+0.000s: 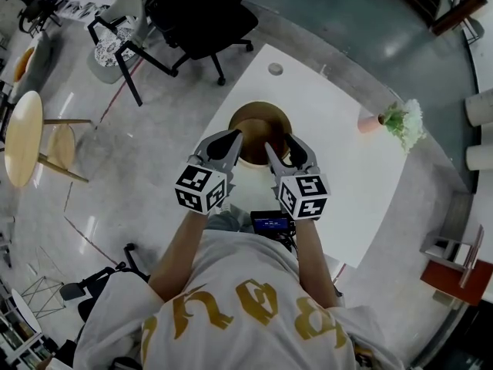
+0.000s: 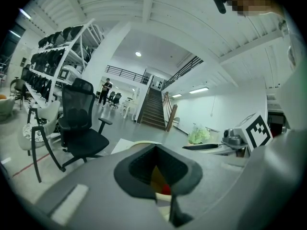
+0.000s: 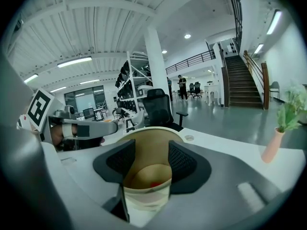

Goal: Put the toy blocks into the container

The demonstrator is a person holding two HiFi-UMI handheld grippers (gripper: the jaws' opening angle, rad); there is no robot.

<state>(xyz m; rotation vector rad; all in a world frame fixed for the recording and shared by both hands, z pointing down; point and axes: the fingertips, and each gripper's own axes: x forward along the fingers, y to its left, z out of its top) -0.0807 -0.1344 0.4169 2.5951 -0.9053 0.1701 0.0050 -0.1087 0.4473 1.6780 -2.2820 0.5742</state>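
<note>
A wooden stool (image 1: pixel 21 137) stands far left of the left tool (image 1: pixel 223 141), with a black office chair (image 1: pixel 196 14) beyond. The left tool's jaws are narrowly apart. The right tool (image 1: pixel 283 143) gapes wide. Between the tools on the white table (image 1: pixel 347 183) is the container (image 1: pixel 260 105), a red block (image 3: pixel 154 184) inside. A pink vase (image 1: pixel 370 123) stands farther right.

Tan container (image 1: pixel 260 122) looks like matt paperboard, paler outside (cream there). White counter (image 1: pixel 362 183) is smooth and matt. Grey floor (image 1: pixel 154 137) is glossy, mirroring lights. Right gripper (image 3: pixel 146 163) fingers (image 3: pixel 184 162) carry dark, finely textured pads on matt grey plastic.
</note>
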